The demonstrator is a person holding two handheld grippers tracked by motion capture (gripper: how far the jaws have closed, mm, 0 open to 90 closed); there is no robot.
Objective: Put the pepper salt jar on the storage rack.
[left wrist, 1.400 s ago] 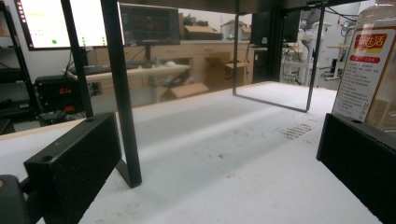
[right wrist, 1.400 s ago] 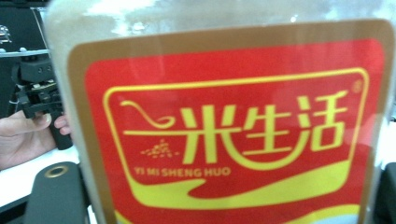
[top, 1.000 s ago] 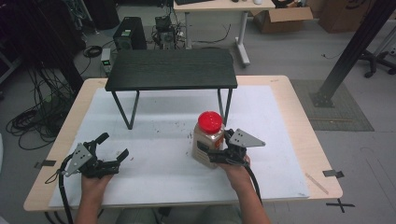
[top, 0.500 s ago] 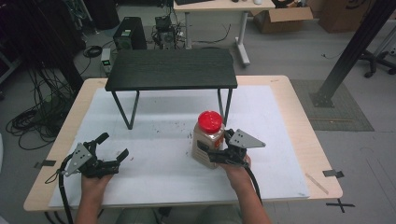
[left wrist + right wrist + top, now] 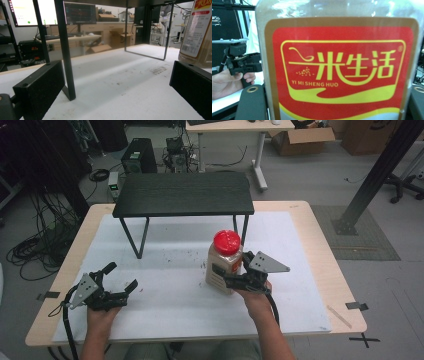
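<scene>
The right gripper (image 5: 231, 276) is clamped on the lower body of the jar (image 5: 224, 265), which stands upright on the white mat (image 5: 165, 250), right of centre and just near of the right legs of the black shelf (image 5: 183, 194). In the right gripper view the jar's label (image 5: 342, 67) sits between the jaws. The left gripper (image 5: 117, 280) rests on the near left of the mat with its jaws apart, holding nothing. The grip sits low while the red lid (image 5: 227, 241) and most of the weight stand above it, so a quick lift or tilt could make the jar pivot between the pads or slip on the smooth plastic. Raised carelessly toward the far side, it could strike the shelf edge.
</scene>
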